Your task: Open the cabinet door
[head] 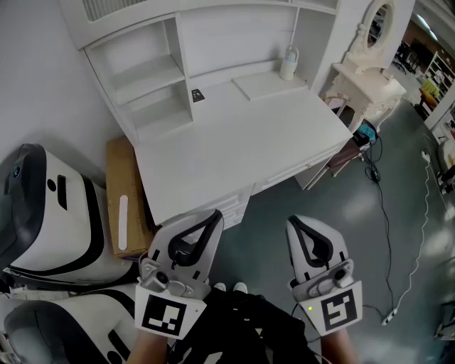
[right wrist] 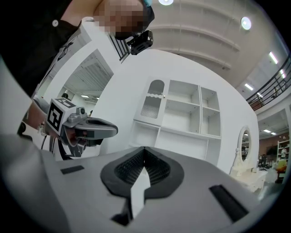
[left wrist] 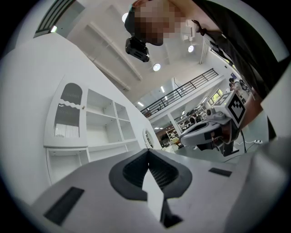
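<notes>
The white desk hutch has an arched louvred cabinet door (left wrist: pixel 68 111) at its upper left, shut; it also shows in the right gripper view (right wrist: pixel 152 100) and at the top edge of the head view (head: pixel 106 7). My left gripper (head: pixel 215 215) and right gripper (head: pixel 293 222) are held side by side in front of the white desk (head: pixel 234 149), well short of the door. Both are shut with nothing between their jaws, as seen along the left gripper (left wrist: pixel 148 150) and the right gripper (right wrist: pixel 144 148). Each gripper view catches the other gripper off to the side.
A cardboard box (head: pixel 124 202) stands against the desk's left side, with white-and-black machines (head: pixel 43 213) beyond it. A white bottle (head: pixel 288 64) stands on the desk. To the right are an ornate white vanity with mirror (head: pixel 366 82), a brown stool (head: pixel 348 160) and floor cables (head: pixel 387 213).
</notes>
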Motion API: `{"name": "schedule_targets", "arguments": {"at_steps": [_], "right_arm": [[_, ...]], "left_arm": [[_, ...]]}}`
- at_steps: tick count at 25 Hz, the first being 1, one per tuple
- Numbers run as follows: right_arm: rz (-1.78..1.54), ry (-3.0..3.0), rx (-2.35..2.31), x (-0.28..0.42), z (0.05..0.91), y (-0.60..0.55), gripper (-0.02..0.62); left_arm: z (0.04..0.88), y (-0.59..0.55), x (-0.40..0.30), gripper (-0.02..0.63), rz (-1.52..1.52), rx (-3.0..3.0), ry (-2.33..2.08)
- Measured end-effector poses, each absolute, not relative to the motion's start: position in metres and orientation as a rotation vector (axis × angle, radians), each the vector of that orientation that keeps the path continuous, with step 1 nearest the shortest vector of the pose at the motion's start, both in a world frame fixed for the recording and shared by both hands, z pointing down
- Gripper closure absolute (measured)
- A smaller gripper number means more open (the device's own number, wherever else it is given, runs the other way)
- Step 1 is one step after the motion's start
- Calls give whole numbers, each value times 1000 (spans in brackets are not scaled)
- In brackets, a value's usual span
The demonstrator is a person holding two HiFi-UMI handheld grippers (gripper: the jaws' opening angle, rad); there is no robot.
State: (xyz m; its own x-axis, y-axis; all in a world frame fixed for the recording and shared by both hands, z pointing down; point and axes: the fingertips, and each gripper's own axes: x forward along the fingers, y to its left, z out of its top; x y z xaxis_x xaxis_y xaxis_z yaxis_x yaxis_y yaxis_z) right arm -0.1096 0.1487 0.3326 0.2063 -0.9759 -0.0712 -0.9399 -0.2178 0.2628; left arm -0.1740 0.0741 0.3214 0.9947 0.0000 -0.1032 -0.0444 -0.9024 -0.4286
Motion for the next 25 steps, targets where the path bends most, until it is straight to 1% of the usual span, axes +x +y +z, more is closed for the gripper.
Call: {"name": "schedule_targets", "arguments": {"at_steps": [19,25], "right_arm": [[-366,-1883,2315,-91,338,202,597],[-383,-1883,2337,-82,337,205,597]], "left_arm": [[321,135,-152,606,161,-2686,38],[322,137,-146,606,160,-2676,35]]}}
